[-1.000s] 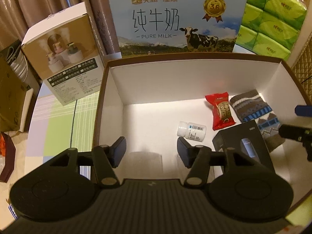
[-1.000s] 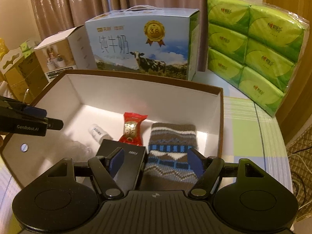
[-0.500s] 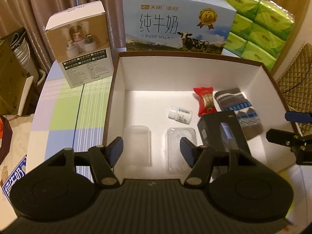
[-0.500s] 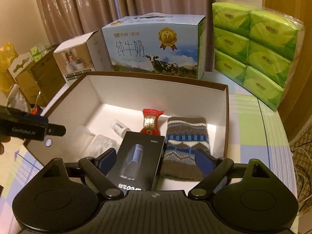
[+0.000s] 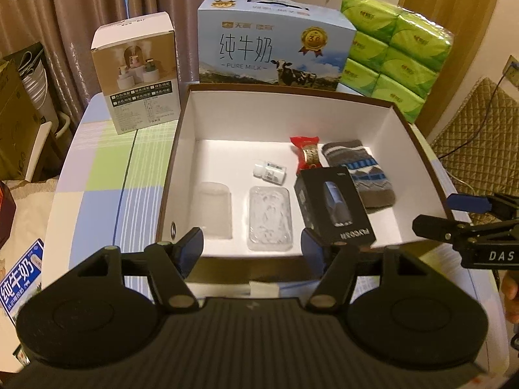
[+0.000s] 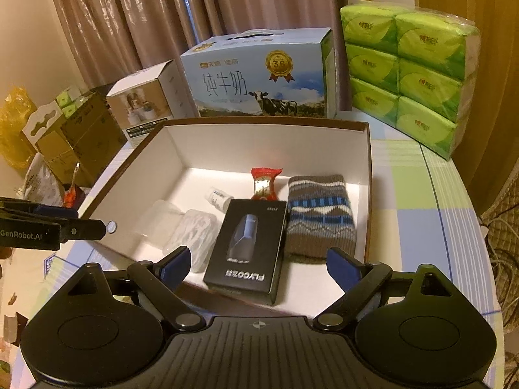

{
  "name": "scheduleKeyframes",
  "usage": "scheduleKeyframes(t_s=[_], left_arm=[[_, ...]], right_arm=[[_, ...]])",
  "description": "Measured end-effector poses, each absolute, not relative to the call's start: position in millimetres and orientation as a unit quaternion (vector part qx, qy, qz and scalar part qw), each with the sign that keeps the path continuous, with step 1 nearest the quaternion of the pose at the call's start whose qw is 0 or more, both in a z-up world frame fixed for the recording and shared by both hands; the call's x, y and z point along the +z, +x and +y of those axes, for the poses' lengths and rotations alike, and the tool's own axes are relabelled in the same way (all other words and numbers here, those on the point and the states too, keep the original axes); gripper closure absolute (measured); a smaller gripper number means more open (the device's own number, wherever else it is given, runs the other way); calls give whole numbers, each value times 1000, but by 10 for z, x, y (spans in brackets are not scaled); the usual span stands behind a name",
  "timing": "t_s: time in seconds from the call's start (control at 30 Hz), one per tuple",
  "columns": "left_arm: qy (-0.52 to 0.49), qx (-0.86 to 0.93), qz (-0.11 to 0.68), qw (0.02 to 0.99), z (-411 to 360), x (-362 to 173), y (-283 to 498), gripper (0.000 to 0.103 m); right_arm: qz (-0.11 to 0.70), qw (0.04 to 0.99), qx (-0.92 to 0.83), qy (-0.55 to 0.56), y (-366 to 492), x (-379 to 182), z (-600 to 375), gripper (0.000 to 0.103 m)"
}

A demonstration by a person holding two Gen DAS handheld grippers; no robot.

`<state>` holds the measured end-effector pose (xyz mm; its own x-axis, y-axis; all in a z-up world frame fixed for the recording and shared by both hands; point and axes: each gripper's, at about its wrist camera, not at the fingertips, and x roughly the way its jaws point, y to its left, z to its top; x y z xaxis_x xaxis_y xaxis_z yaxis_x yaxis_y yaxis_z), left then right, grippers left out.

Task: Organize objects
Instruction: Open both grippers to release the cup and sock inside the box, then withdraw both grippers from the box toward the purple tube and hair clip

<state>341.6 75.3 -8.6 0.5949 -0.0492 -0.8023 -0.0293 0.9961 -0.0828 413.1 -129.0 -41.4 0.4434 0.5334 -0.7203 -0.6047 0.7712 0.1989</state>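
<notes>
Inside the brown-rimmed white cardboard box [image 5: 350, 120] we see a black rectangular carton [image 5: 334, 206], a grey patterned knitted sock [image 5: 358, 171], a red sweet wrapper [image 5: 306, 154], a small white bottle [image 5: 270, 171] and two clear plastic trays [image 5: 268, 218]. Our left gripper [image 5: 251, 248] and right gripper [image 6: 258, 264] hang above its near edge, jaws opening, nothing between them.

Dim warm indoor light, bright glow on the white box floor [image 5: 227, 155], fisheye bending at edges, slight softness
</notes>
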Motion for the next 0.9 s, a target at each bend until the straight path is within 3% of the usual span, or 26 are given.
scheduleKeyframes(t_s=[0.9], left_arm=[[-87,-1,465,881,655,-108,2395,38]], right_arm=[[425,837,344,-35,3314,-338,-1572,14]])
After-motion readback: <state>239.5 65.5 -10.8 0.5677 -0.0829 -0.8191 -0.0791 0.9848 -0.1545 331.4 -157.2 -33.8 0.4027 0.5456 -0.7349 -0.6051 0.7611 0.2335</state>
